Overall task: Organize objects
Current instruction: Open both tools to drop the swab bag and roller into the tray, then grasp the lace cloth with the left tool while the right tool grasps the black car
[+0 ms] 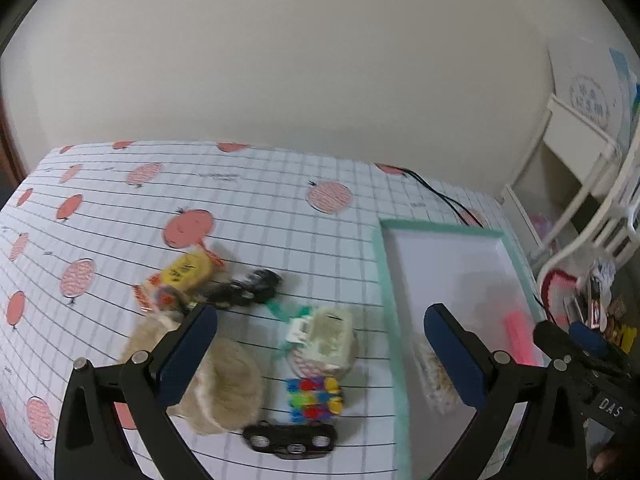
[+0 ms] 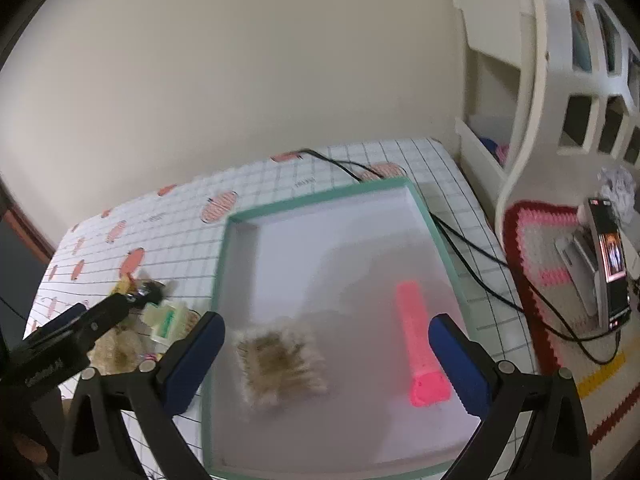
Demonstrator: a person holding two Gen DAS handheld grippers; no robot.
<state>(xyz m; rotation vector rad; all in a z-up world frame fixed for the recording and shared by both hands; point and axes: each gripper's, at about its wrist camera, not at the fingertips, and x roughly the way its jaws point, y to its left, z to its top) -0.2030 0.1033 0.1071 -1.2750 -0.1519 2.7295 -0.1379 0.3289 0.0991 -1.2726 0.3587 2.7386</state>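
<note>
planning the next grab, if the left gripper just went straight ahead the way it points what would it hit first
Probably the white hair clip and pale pouch, which sit centred between the open left gripper fingers, with the colourful block toy just nearer. Depth is unclear, so which comes first is uncertain.

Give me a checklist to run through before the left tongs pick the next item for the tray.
1. Left tongs open and holding nothing: ok.
2. Right tongs open, holding nothing: ok.
3. Free floor in the tray: ok; only the pink stick and fuzzy pad lie in it.
4. Items left on the table: not ok for done; toy car, colourful block and snack pack remain.
5. Which item sits best for a grasp: cannot tell, the pictures are blurred.
</note>
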